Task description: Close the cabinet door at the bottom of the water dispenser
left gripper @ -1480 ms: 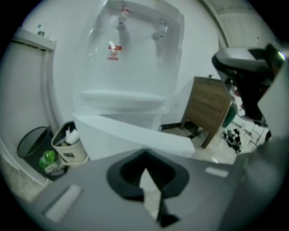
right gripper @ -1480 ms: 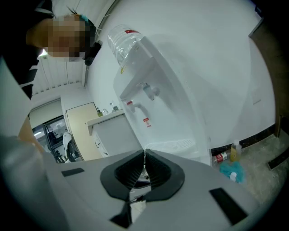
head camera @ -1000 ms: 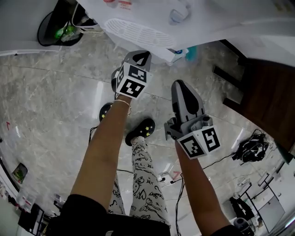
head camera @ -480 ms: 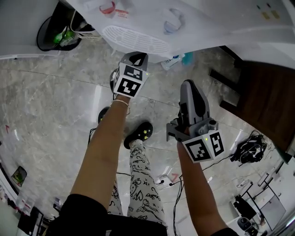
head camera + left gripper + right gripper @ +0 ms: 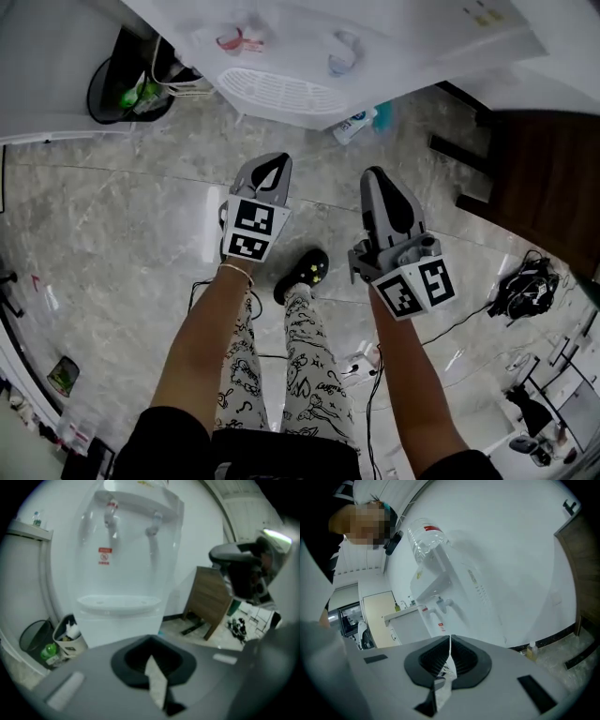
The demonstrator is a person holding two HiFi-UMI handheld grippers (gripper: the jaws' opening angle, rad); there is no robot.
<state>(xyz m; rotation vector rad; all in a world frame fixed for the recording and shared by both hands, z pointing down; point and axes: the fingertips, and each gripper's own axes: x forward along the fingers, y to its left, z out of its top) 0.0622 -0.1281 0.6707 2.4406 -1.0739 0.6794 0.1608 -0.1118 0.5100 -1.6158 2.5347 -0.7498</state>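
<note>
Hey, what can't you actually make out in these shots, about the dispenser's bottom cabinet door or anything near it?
- The cabinet door: in the head view the drip tray overhangs it. In the left gripper view the left gripper body covers the base of the water dispenser. Open or shut cannot be told.
- The red label: left gripper view, print too small and blurred.
- The floor bottle: head view, label too small to read.

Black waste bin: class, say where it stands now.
The black waste bin stands on the floor at lower left of the left gripper view, beside a small white bin, left of the water dispenser.
</note>
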